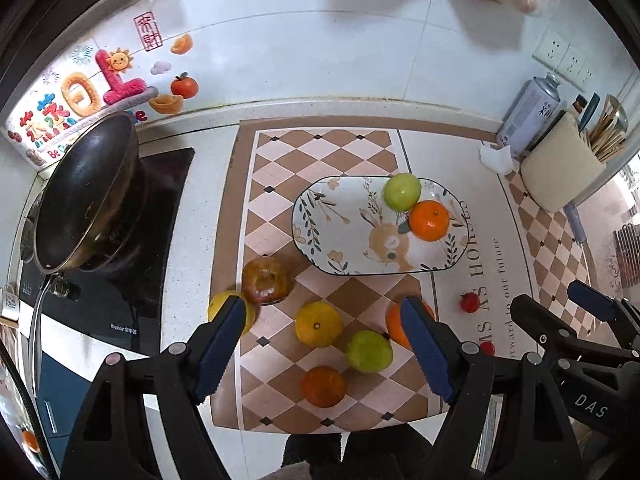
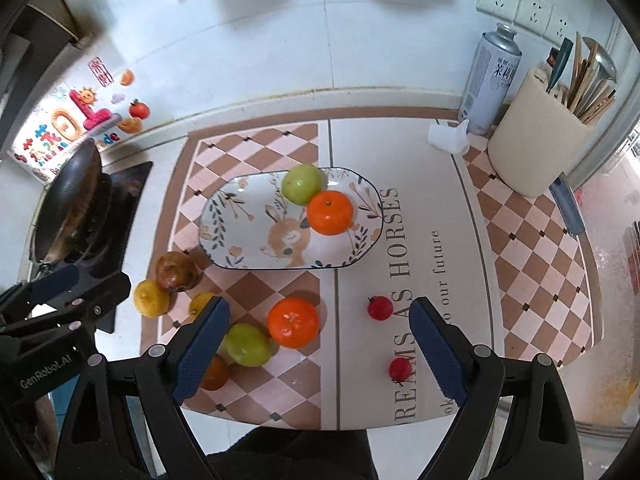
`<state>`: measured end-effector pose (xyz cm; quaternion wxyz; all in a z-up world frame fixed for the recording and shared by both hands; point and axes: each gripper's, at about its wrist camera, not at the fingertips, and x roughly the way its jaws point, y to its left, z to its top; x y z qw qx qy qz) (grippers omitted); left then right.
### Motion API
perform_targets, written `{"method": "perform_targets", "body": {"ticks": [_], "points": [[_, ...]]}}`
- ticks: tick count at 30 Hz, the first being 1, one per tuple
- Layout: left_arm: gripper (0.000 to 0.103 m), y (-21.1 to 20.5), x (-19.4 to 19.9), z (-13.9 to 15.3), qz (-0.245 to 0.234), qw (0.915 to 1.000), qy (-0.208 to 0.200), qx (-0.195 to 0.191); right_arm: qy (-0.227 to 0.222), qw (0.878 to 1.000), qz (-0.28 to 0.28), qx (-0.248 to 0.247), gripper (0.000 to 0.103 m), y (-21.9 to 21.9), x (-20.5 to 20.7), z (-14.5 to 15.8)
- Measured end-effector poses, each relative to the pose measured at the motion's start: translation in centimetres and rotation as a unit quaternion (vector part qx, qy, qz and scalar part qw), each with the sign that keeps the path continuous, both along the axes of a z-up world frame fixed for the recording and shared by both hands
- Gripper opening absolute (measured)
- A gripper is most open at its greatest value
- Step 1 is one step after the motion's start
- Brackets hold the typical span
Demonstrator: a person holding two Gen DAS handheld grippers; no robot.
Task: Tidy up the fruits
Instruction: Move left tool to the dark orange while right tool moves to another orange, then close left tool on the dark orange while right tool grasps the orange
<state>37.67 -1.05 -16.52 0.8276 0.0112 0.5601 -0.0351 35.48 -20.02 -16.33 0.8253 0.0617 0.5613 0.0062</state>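
Note:
A rabbit-patterned oval plate (image 1: 340,216) (image 2: 224,208) holds a green apple (image 1: 402,191) (image 2: 302,184) and an orange (image 1: 429,220) (image 2: 330,213). Loose on the checkered mat lie a brown-red apple (image 1: 266,280), a yellow citrus (image 1: 318,324), a second green apple (image 1: 368,351) (image 2: 248,344), oranges (image 1: 323,386) (image 2: 293,322) and two small red fruits (image 2: 380,307) (image 2: 400,368). My left gripper (image 1: 323,301) hovers open above the loose fruit. The right gripper (image 2: 320,304) is open beside it, high over the mat. Neither holds anything.
A black wok (image 1: 84,196) sits on the stove (image 1: 160,184) at the left. At the back right stand a spray can (image 2: 490,80), a beige utensil holder (image 2: 536,136), a crumpled tissue (image 2: 450,136) and a knife (image 2: 566,208). The counter's front edge is near me.

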Motion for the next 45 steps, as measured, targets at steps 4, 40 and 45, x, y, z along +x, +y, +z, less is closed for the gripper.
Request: {"method": "perform_targets", "body": {"ticks": [4, 40, 45], "points": [[0.079, 0.8, -0.2, -0.1, 0.012, 0.9999, 0.000, 0.001, 0.006, 1.000, -0.002, 0.008, 0.093, 0.2, -0.1, -0.6], [0.078, -1.5, -2.3, -19.2, -0.057, 0.9689, 0.240, 0.017, 0.236, 0.965, -0.002, 0.115, 0.067, -2.5, -1.5, -21.9], [0.053, -2.4, -1.9, -20.3, -0.086, 0.9663, 0.240, 0.034, 0.247, 0.960, -0.012, 0.131, 0.067, -2.8, -1.7, -22.3]]}}
